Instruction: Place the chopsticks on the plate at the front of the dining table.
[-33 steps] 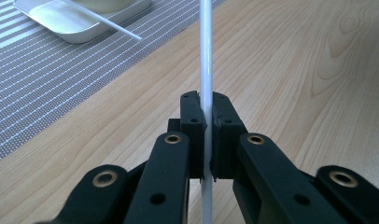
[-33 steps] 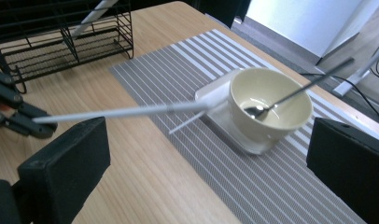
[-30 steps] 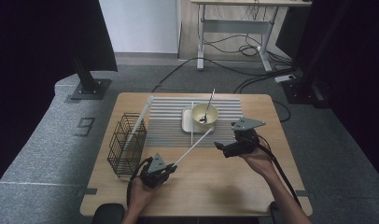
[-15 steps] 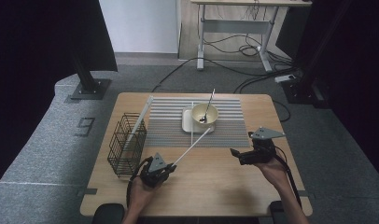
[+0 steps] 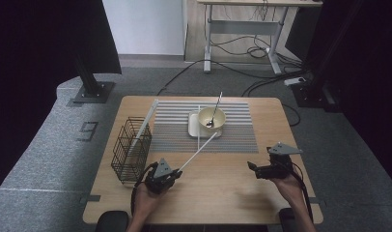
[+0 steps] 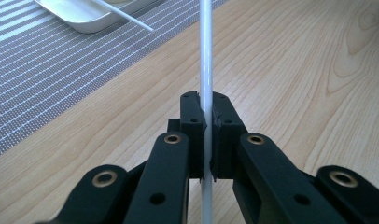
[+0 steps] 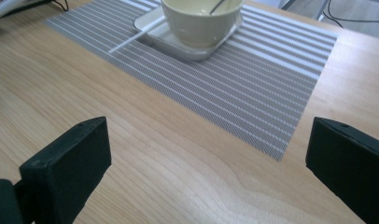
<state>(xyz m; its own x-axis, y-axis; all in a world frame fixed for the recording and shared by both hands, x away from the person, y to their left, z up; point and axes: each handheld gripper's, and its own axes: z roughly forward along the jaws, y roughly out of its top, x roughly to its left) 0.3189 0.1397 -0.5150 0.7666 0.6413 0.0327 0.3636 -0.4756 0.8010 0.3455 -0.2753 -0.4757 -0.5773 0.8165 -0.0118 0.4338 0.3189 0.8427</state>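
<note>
My left gripper [image 5: 176,172] [image 6: 206,109] is shut on a long white stick [image 5: 198,152] [image 6: 206,56], near the table's front left. The stick slants up and away toward the cream bowl [image 5: 212,117] [image 7: 199,23]. That bowl stands on a white square plate [image 5: 193,128] [image 7: 197,50] and holds a spoon [image 5: 215,110]. A second white stick [image 5: 199,126] [image 7: 131,41] lies across the plate's left side. My right gripper [image 5: 252,168] [image 7: 208,135] hangs over bare wood at the front right, jaws wide open and holding nothing.
A grey striped placemat [image 5: 232,135] [image 7: 234,88] lies under the plate. A black wire basket [image 5: 131,150] stands at the table's left with another white stick [image 5: 145,122] leaning in it. Bare wooden table [image 5: 218,188] lies between my two hands.
My right gripper has moved right and down, away from the bowl toward the table's front right. The left gripper has stayed put with the stick in it.
</note>
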